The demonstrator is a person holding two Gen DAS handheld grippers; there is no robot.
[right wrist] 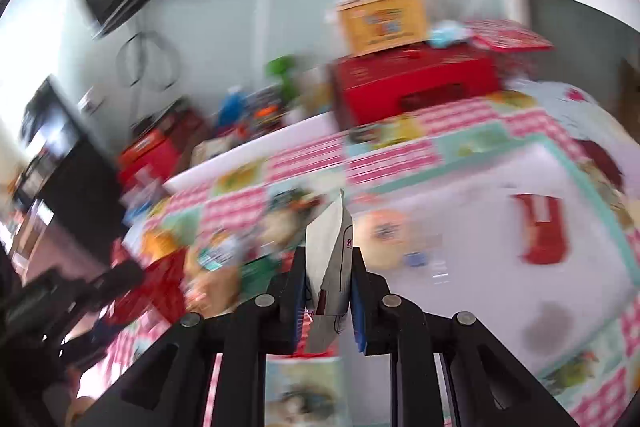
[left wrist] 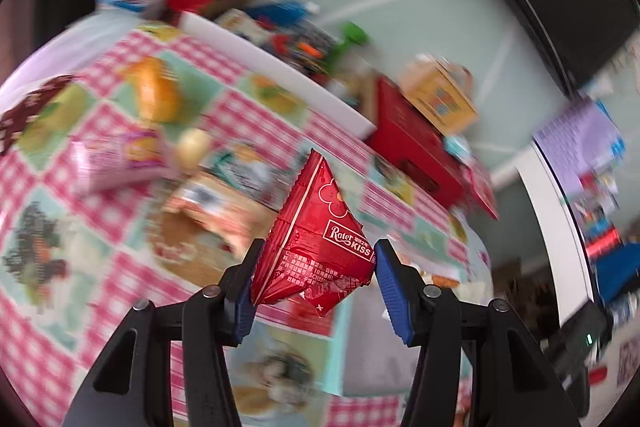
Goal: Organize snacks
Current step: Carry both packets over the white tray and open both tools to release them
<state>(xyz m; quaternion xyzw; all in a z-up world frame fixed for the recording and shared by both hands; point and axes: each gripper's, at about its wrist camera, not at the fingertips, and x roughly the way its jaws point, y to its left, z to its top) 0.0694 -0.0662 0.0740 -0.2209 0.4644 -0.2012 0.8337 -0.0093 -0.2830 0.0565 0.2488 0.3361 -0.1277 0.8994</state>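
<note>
red foil marked the item in the left tongs [left wrist: 316, 269]: a puffed snack packet [left wrist: 316, 247], clamped between the blue pads at a moderate opening and held clear above the checked surface [left wrist: 248, 107]. the right tongs [right wrist: 329, 289] were closed nearly to their limit on a thin white sachet [right wrist: 330, 259], gripped edge-on and standing upright between the pads. both views were smeared, so fine detail on the loose snacks below could not be read. the remaining snacks lay scattered on the pink-and-white cloth, among them a pink packet [left wrist: 116, 163] and a small red packet [right wrist: 540, 229]. a white tray [left wrist: 280, 67] at the far edge held assorted items, and a red box [right wrist: 416, 83] with a yellow carton [right wrist: 382, 21] on top stood beside it. judged from this, the step in hand was the carrying stage, with one snack in each pair of tongs. the next move called for bringing each packet over its intended place, probably the tray, lowering it close to the contents, then opening the pads without crushing the puffed packet.
</note>
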